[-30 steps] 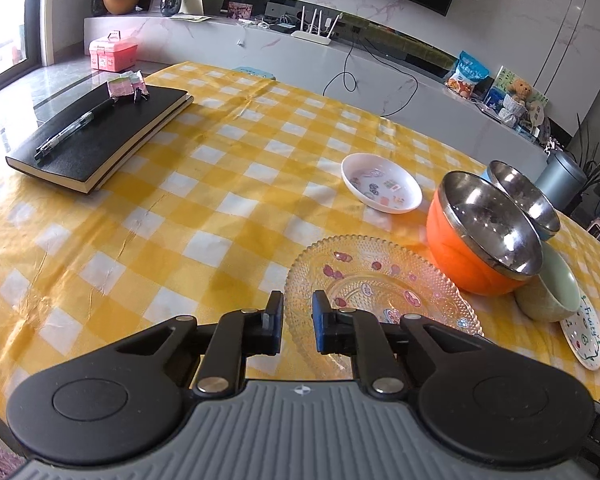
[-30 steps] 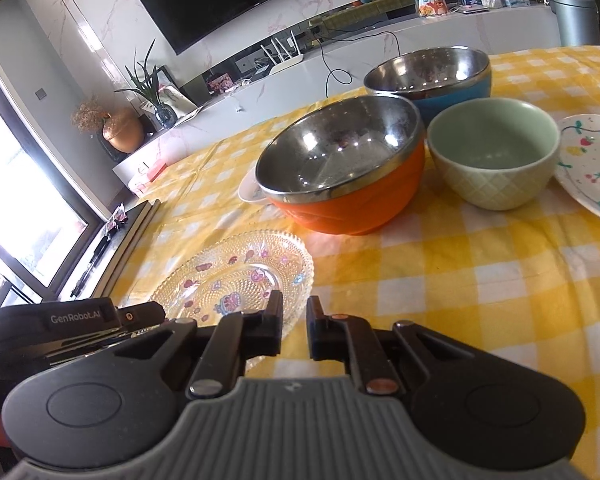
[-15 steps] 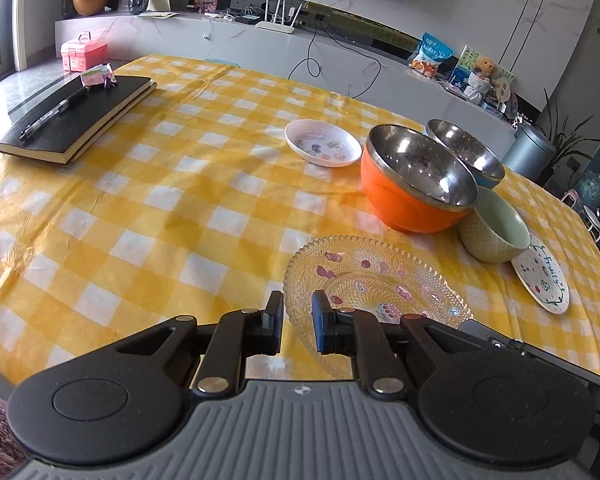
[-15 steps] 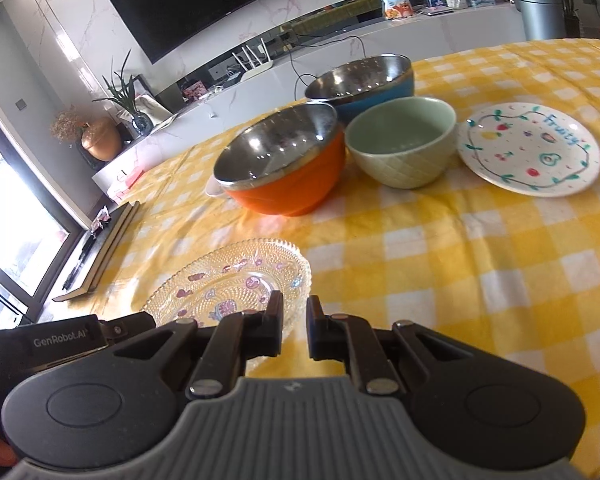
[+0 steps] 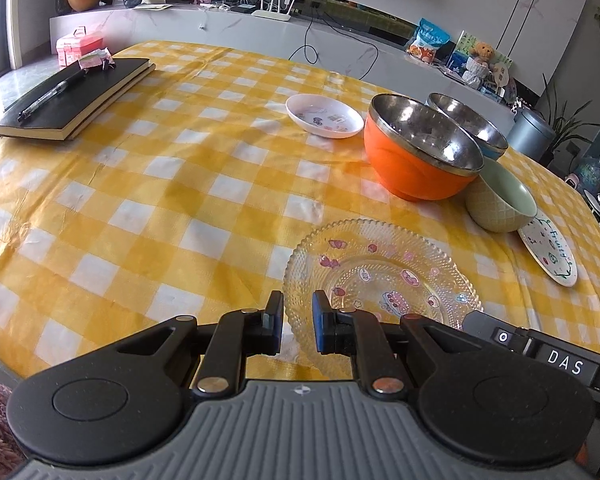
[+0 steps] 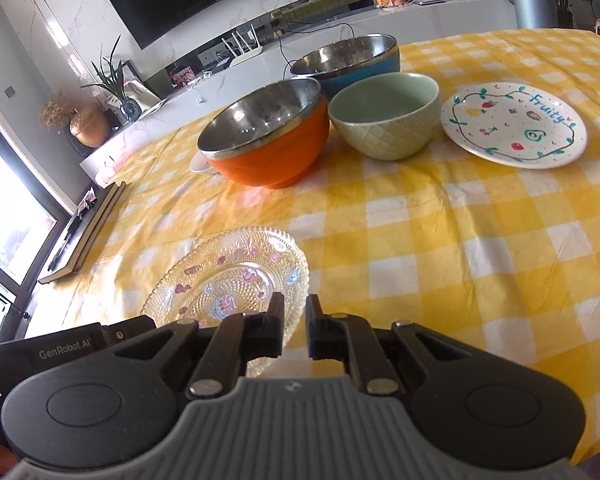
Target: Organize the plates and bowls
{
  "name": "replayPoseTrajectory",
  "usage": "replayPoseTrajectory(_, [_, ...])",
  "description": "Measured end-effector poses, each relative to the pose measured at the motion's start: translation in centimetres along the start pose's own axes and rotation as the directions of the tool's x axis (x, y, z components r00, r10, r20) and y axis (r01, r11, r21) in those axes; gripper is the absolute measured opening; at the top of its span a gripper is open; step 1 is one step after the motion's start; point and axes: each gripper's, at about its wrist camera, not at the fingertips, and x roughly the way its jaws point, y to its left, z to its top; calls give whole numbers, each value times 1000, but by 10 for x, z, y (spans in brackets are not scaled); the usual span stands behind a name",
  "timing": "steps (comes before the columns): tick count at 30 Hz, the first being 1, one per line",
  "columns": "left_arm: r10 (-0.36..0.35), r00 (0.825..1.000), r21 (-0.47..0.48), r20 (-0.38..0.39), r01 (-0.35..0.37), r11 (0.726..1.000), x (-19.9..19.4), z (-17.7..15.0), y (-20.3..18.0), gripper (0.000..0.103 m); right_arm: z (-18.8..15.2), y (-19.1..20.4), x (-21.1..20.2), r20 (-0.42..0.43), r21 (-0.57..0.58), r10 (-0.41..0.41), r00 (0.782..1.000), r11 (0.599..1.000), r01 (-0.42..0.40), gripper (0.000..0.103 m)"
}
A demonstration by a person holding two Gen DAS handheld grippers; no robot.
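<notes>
A clear glass plate lies at the near table edge. Behind it stand an orange steel-lined bowl, a blue steel-lined bowl and a green ceramic bowl. A white "Fruity" plate lies at the right. A small white dish lies behind the orange bowl. My left gripper hovers at the glass plate's near-left rim, jaws narrowly apart, empty. My right gripper hovers at its near-right rim, jaws narrowly apart, empty.
A black notebook with a pen lies at the table's far left. The table has a yellow checked cloth. A low TV cabinet with clutter runs behind the table. The table edge is just below both grippers.
Both grippers have pulled back and risen, so more of the table and the Fruity plate shows. The jaws have the same narrow gap. No dish has moved.
</notes>
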Motion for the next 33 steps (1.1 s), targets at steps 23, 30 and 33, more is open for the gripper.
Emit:
replayPoseTrajectory(23, [39,999,25,23,-40,999,1,-1,0,13,-4,4,9,-15,-14,2,1000,1000,-2,9])
replayPoseTrajectory(30, [61,995,20,78,-62,998,-10,6,0,25,2,8,-4,38,-51,-22,999,998,24,36])
replayPoseTrajectory(33, [55,993,19,105,-57,998,-20,11,-5,29,8,12,-18,109,-96,-60,992,993,70,40])
